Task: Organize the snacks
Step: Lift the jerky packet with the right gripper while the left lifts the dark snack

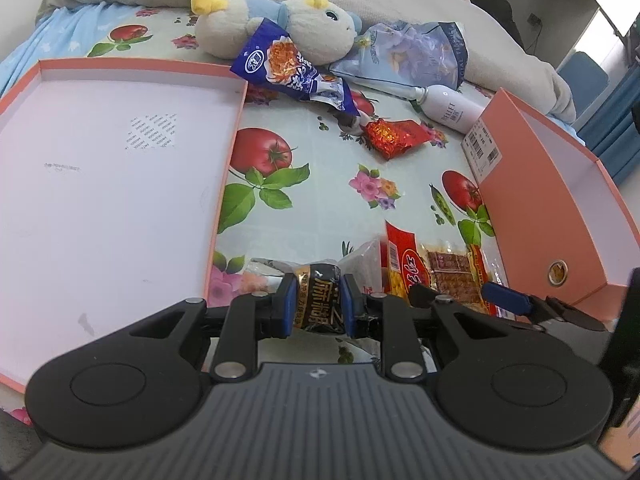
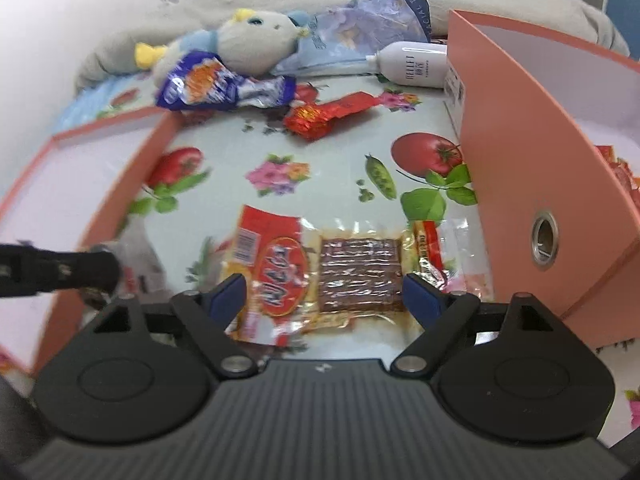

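Progress early: left gripper (image 1: 319,300) clamps black snack pack (image 1: 318,296); right gripper (image 2: 324,294) wide open, empty, over red jerky pack (image 2: 320,268). Blue bag (image 1: 288,68) and red packet (image 1: 394,136) unsorted; some snacks in box (image 2: 520,152).

The flat pink cardboard lid (image 1: 120,168) runs off the left edge. The black foil snack packet (image 1: 318,300) has its lower end hidden behind the left gripper (image 1: 319,304). Inside the tall pink cardboard box (image 2: 520,168), red wrappers (image 2: 624,176) are mostly hidden by its wall.
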The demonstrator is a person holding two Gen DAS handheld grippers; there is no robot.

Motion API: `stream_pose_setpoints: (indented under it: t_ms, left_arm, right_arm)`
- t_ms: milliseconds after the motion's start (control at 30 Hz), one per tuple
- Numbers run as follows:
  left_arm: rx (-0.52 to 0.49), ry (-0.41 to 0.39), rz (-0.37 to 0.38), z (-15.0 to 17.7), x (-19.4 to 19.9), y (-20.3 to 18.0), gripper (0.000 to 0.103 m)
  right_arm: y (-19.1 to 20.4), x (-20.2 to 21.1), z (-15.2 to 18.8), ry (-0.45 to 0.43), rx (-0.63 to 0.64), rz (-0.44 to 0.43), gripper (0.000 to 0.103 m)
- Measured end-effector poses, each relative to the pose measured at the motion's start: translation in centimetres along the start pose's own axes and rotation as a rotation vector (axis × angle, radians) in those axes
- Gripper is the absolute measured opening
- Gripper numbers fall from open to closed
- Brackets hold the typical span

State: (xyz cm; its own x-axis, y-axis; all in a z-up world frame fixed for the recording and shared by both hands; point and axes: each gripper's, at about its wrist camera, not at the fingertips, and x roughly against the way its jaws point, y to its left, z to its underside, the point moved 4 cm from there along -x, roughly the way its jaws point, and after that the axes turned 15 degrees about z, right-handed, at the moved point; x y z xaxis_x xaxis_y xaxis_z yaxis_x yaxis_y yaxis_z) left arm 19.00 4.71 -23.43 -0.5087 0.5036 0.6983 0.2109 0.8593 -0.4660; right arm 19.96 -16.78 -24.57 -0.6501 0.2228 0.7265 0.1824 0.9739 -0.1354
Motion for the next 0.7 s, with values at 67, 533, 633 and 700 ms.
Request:
stream_pose_setpoints:
  t_ms: [67,533,633,700]
  left_arm:
    - [0.000,-0.002,0.001,0.0,0.0,0.0,0.027]
    - [0.016,-0.004,-0.004,0.1,0.0,0.4,0.027]
    - [0.020,-0.007,-0.002,0.2,0.1,0.4,0.027]
    - [0.021,-0.009,0.000,0.3,0.1,0.3,0.027]
  right_arm:
    - [0.0,-0.4,0.0,-0.007,-0.007,0.011,0.087]
    - [0.2,-1.9,-0.4,0.027,0.020,0.037,0.078]
    - [0.2,-1.6,-0.5,0.021,0.043,0.040,0.058]
    - [0.3,-1.4,-0.5,0.024,0.054,0.030,0.055]
